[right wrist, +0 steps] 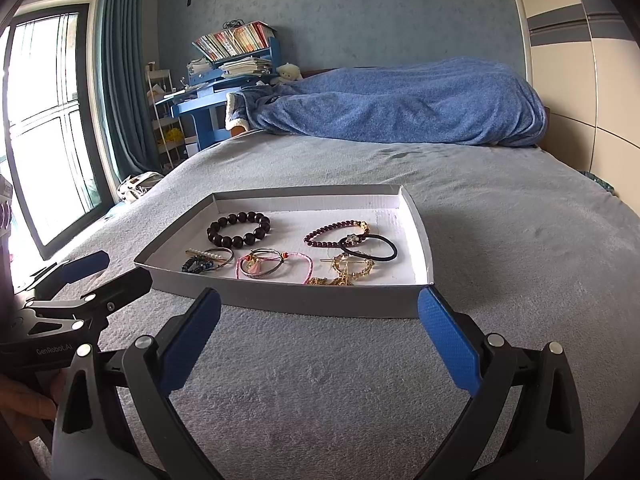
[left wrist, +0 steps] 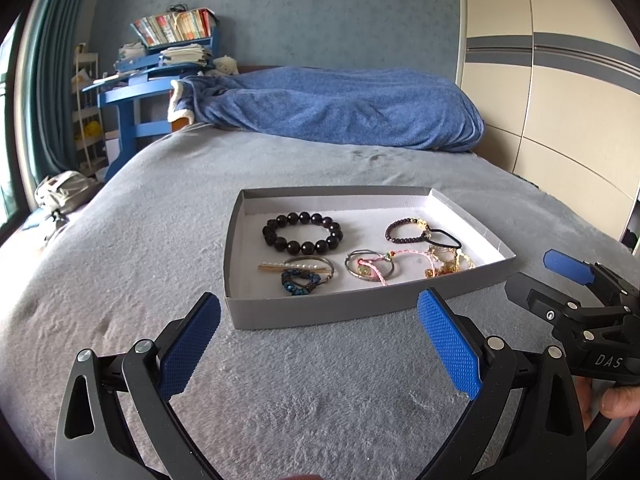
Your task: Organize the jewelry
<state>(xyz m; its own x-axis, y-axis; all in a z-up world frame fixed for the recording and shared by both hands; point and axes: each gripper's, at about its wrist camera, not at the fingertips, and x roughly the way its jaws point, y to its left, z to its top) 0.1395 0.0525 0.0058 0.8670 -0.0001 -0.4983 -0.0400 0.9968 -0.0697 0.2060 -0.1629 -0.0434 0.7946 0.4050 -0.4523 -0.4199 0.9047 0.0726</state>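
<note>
Left wrist view: left gripper (left wrist: 318, 316) spread wide, blue pads far apart, nothing between them, held above the grey bedspread (left wrist: 120, 260) just short of the near wall of the tray (left wrist: 320, 312). No contact seen with tray or jewelry.

Right gripper (left wrist: 552, 276) shows at the right edge of this view, beside the tray's near right corner; one blue pad and black linkage visible, fingers apart, nothing held. Its body reads "DAS". Part of a hand (left wrist: 616, 400) grips it from below.

Right wrist view: right gripper (right wrist: 319, 316) likewise fully parted and empty, near the tray (right wrist: 280, 300) front wall, not touching it. Left gripper (right wrist: 96, 276) at the left edge, fingers apart; its body reads "GenRobot.AI".

Jewelry all lies inside the shallow grey tray with white floor, on the bed:
- black bead bracelet (left wrist: 303, 232), far left
- dark red bead bracelet (left wrist: 404, 230), far right, touching a black hair tie (left wrist: 446, 238)
- pearl bar clip (left wrist: 294, 268) across a metal bangle, blue beaded piece (left wrist: 300, 282) just in front
- silver rings with pink cord (left wrist: 372, 268), centre front
- gold chains (left wrist: 450, 264), tangled, front right

Blue blanket (left wrist: 340, 108) heaped at the bed's far end.
</note>
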